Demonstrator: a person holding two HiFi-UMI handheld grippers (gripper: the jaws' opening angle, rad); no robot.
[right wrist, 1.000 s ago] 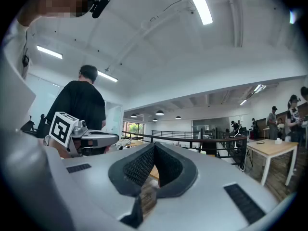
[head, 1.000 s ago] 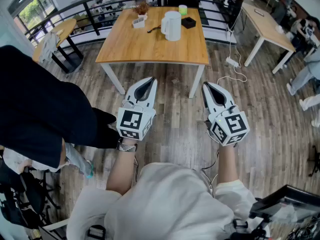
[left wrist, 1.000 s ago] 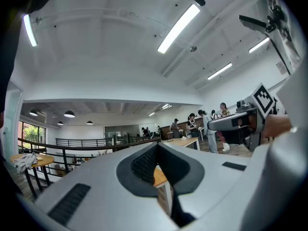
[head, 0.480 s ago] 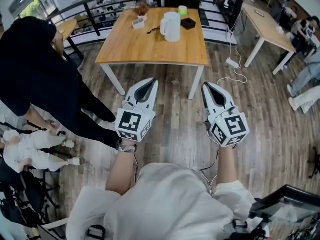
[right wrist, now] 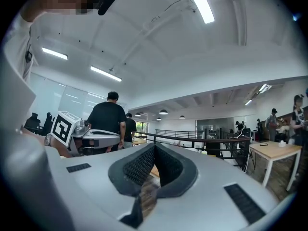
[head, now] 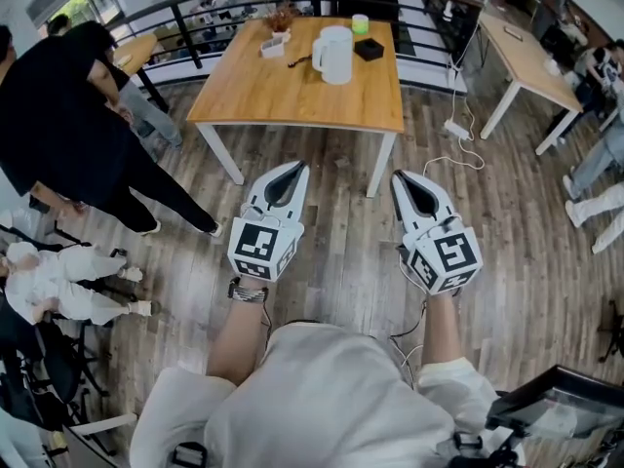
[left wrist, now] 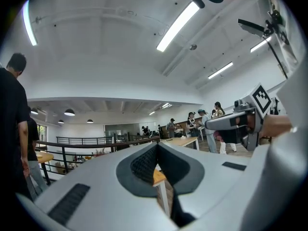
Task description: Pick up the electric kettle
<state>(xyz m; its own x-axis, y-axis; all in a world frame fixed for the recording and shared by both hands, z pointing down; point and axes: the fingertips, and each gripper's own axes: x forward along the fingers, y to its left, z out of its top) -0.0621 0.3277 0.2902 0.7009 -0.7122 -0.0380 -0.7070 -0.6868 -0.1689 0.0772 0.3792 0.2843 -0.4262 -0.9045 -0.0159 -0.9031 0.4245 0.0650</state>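
The white electric kettle (head: 333, 54) stands upright on the far half of a wooden table (head: 292, 91), well ahead of both grippers. My left gripper (head: 294, 168) and right gripper (head: 400, 177) are held side by side over the wood floor, short of the table's near edge and pointing at it. Both are shut, tips together, with nothing between them. The left gripper view looks along its closed jaws (left wrist: 156, 147) with the right gripper (left wrist: 240, 121) beside them. In the right gripper view its closed jaws (right wrist: 154, 147) hide the kettle.
A person in black (head: 68, 135) stands left of the table. On the table near the kettle are a black box (head: 368, 46), a green cup (head: 359, 22) and a small white holder (head: 272, 43). A black railing (head: 224, 3) runs behind. A second table (head: 531, 57) and a floor cable (head: 455, 123) lie to the right.
The person in black has walked from close at my left to further away, beside the table's left end. Both grippers have edged slightly towards the table, still shut.
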